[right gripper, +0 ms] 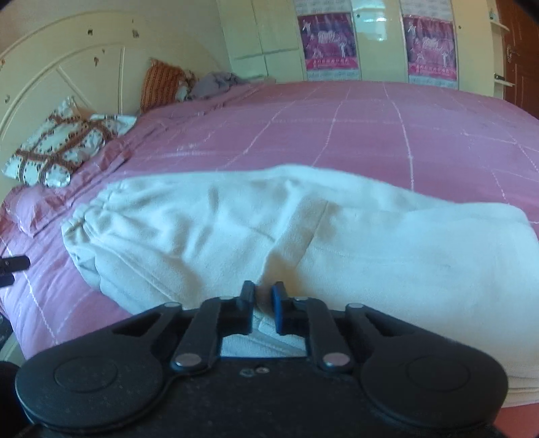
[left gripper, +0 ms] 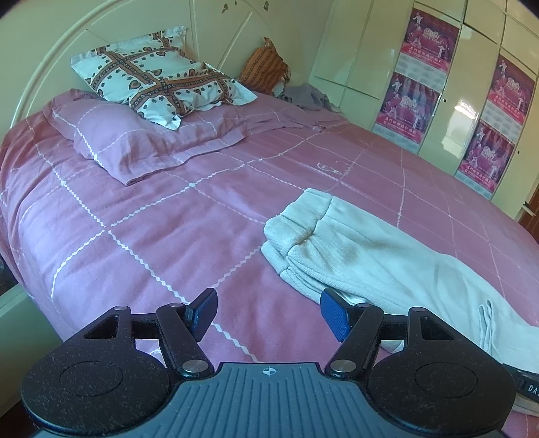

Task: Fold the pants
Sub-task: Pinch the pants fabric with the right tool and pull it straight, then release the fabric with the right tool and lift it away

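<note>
One pair of off-white pants [right gripper: 262, 229] lies on the pink bedspread [right gripper: 370, 128], doubled lengthwise so the two legs lie stacked, their two gathered cuffs [left gripper: 296, 229] lying one on the other at the far end from the right gripper [right gripper: 263, 305]. That gripper sits right at the near edge of the cloth, its jaws nearly pressed together with a ridge of the pants fabric pinched up between them. The left gripper [left gripper: 269, 315] stands spread over bare bedspread, nothing between its two blue pads [left gripper: 333, 313]; the pants lie just ahead and to its right, one pad close beside the cloth's edge (whether it touches I cannot tell). A drawstring [left gripper: 486, 326] trails across the fabric to the right of that gripper. Farther ahead of the left gripper are three pillows: one pink [left gripper: 134, 141], one white with a heart pattern [left gripper: 158, 77] resting on it, and one orange striped [left gripper: 266, 69] against the cream headboard [left gripper: 215, 30]. A grey garment [left gripper: 308, 96] is bunched beside the orange one. Off to the right, four pink posters [left gripper: 427, 40] are visible on the cream wardrobe doors [left gripper: 360, 50].
</note>
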